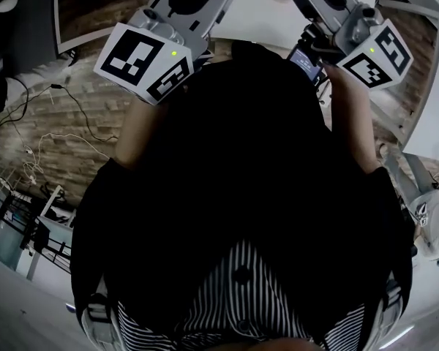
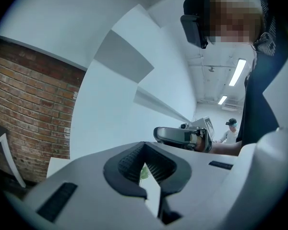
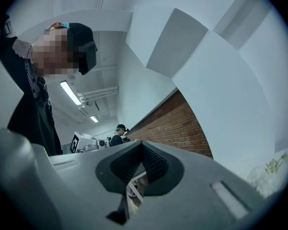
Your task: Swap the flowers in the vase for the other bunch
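Observation:
No vase shows in any view. A pale sprig of flowers (image 3: 272,168) peeks in at the lower right edge of the right gripper view. Both grippers are held up in front of the person's dark-shirted chest and point up at walls and ceiling. My left gripper (image 2: 144,146) has its jaws together, with only a speck of green visible through the slit behind them. My right gripper (image 3: 142,145) is shut too, with nothing in it. In the head view the left gripper (image 1: 194,2) and right gripper (image 1: 329,2) run off the top edge, their tips hidden.
A brick wall (image 2: 29,104) and white wall panels (image 3: 221,80) surround me. Another person in a cap (image 2: 232,127) stands far off by equipment. Cables (image 1: 51,115) trail at the left of the head view, and a white surface (image 1: 263,13) lies beyond the grippers.

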`<state>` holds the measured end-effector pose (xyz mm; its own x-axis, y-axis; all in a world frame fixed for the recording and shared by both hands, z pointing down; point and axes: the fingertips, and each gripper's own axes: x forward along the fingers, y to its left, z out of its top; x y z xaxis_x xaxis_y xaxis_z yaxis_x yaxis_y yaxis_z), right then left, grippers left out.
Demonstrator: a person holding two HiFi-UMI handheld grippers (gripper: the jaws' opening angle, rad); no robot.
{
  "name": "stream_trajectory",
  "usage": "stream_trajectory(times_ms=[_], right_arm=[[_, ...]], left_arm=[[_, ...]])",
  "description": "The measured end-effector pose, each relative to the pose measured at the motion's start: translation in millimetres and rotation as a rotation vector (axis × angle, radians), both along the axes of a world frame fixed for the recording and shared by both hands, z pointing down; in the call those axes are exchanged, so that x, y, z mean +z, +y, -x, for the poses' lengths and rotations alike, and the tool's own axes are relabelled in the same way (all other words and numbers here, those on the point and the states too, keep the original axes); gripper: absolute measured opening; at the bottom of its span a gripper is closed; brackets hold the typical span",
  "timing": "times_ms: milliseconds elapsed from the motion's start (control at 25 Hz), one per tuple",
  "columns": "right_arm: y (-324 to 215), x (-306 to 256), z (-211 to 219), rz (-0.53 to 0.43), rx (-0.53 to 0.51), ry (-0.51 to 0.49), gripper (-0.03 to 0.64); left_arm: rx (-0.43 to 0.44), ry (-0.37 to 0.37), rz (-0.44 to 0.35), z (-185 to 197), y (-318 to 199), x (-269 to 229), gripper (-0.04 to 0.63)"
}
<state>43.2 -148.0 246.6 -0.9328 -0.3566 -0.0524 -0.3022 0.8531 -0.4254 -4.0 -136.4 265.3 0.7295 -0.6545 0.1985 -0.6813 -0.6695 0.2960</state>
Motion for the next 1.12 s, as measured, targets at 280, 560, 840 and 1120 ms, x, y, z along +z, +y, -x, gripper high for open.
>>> stream_trajectory(times_ms=[280,560,840,1120], right_arm=[[-26,-4,-33,0.052,-0.026,-0.022,0.005],[-27,2,-41,0.065,-0.015,-0.045,0.005],[-28,-16,-47,0.029,0.126,-0.016,0.005],[-35,-18,-91,0.03,0.308,0.044,0.005]], left_arm=[[-0.016,-0.017,0.045,-30,-19,-8,0.0],[0.005,0.005,0.096,-36,-16,1,0.0],[0.116,0.022,0.048,-36,-34,-10,0.0],[0.211,0.009,-0.029,-63,-52,-34,0.0]])
